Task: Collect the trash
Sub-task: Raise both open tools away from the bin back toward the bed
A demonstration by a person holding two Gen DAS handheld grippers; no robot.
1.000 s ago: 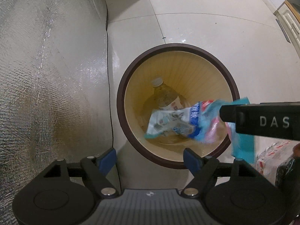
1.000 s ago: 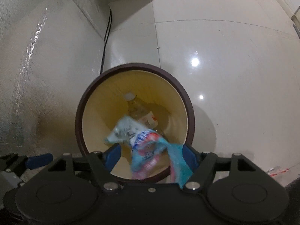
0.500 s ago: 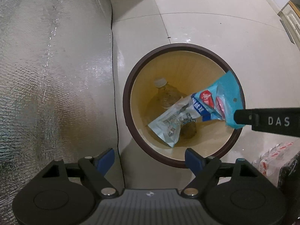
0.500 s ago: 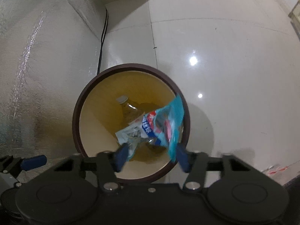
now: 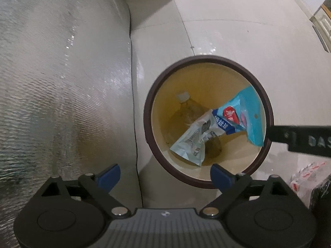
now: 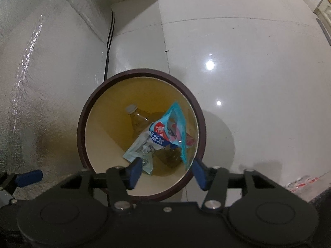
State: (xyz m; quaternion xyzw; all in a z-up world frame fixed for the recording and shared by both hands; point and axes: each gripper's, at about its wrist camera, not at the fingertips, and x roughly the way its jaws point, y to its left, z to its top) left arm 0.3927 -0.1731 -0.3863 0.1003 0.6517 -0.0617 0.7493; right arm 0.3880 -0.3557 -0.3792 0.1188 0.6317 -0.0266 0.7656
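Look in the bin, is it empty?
No, the bin already holds a plastic bottle and a blue wrapper lying over it.

Round bin w/ dark brown rim, tan inside (image 5: 148, 122) sits on glossy white tile floor (image 5: 238, 41), beside silver foil-textured wall (image 5: 62, 72). Inside: clear plastic bottle w/ white cap (image 5: 189, 108) and crumpled blue-white-red plastic wrapper (image 5: 219, 126). Left gripper (image 5: 165, 174) above, jaws opening, nothing between. Black "DAS" bar (image 5: 300, 139) enters from right.
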